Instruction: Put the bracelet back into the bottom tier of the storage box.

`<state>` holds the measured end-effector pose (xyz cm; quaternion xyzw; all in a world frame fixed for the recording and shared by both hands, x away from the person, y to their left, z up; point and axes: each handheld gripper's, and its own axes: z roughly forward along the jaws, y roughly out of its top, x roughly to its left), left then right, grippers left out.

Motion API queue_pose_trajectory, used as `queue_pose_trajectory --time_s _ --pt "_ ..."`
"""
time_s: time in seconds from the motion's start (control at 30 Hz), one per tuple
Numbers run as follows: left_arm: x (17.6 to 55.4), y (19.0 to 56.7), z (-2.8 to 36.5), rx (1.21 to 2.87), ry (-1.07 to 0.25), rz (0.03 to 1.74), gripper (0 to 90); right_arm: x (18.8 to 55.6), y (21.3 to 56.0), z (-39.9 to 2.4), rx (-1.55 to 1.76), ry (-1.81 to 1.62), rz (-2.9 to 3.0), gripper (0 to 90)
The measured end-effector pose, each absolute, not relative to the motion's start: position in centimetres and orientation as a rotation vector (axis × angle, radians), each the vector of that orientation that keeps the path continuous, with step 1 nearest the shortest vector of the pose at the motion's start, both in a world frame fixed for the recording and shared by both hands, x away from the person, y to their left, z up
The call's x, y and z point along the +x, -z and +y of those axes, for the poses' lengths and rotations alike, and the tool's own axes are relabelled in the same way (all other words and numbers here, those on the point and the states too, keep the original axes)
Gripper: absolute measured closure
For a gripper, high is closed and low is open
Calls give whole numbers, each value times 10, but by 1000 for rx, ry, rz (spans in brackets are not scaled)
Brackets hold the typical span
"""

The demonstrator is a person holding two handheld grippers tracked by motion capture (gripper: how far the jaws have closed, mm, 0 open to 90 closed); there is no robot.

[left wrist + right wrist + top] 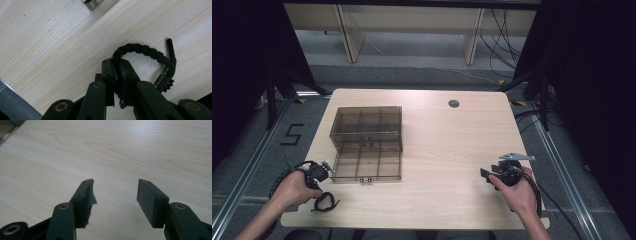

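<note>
A black braided bracelet (142, 50) lies curled on the light wooden table, with a small clasp at one end. My left gripper (117, 67) is shut on the bracelet's near part, its jaws pressed together around the cord. In the high view the bracelet (326, 201) sits near the table's front left corner, just below my left gripper (319, 185). My right gripper (486, 175) rests low over the front right of the table. Its jaws stand wide apart in the right gripper view (115, 187), with bare wood between them.
A smoky transparent compartment box (367, 142) with its lid open stands left of the table's middle, close to my left hand. A round cable hole (454, 103) marks the far side. The table's front edge (412, 226) runs just below both hands.
</note>
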<state>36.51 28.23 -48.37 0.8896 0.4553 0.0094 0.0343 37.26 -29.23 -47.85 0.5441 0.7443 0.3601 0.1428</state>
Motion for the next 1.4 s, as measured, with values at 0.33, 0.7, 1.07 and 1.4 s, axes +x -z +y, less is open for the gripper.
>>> queue_pose_trajectory --time_s 0.33,0.7,1.07,1.4 --pt "368 467 284 2741 -95 1333 840 372 478 -292 1577 -1013 2153 476" --pt "376 454 282 2752 -147 1264 841 372 478 -292 1572 -1014 2155 476" --pt "386 444 278 2775 -149 1222 841 372 478 -292 1572 -1009 2155 476" --pt "393 438 273 2774 -145 1220 841 372 478 -292 1583 -1008 2153 476"
